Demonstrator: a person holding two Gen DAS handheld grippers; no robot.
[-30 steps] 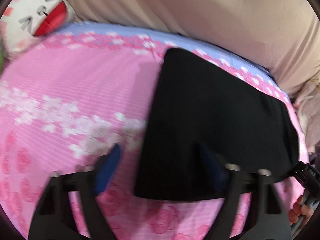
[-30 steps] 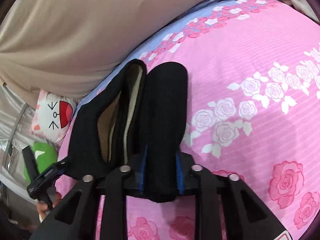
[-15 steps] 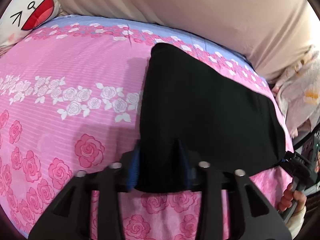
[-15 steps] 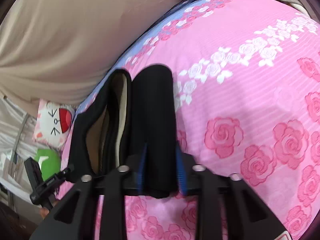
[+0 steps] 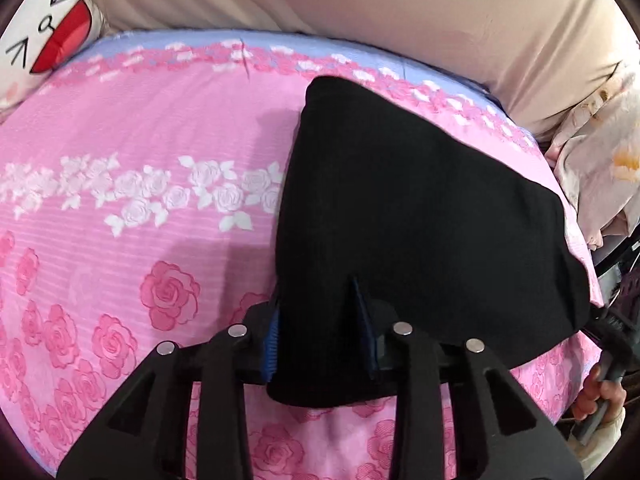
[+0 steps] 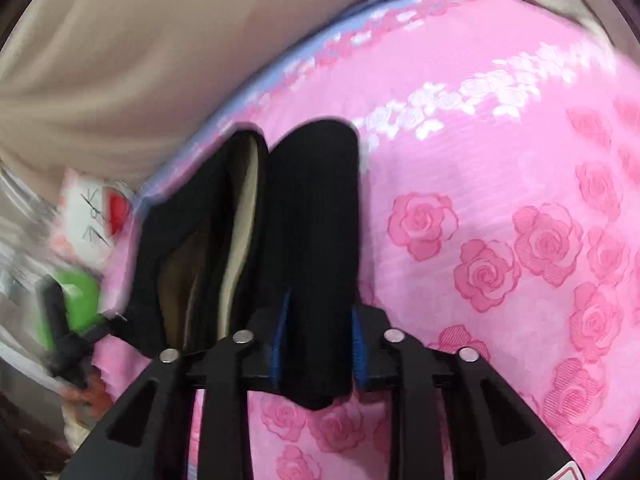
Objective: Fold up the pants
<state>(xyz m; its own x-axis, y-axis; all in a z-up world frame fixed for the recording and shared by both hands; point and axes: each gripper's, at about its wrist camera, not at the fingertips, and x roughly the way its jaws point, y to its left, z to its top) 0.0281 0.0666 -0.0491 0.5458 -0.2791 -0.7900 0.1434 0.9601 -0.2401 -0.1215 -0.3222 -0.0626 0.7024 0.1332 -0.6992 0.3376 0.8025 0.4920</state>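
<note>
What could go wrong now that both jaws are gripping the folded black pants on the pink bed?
1. The right gripper pinches only one roll of the black pants; the layers beside it gape open, showing tan lining, and could sag or unfold.
2. The left gripper bites just a corner, jaws having just closed, so thick fabric may slip.
3. The pants lie near the rose-print bedsheet edge and might slide off.
</note>
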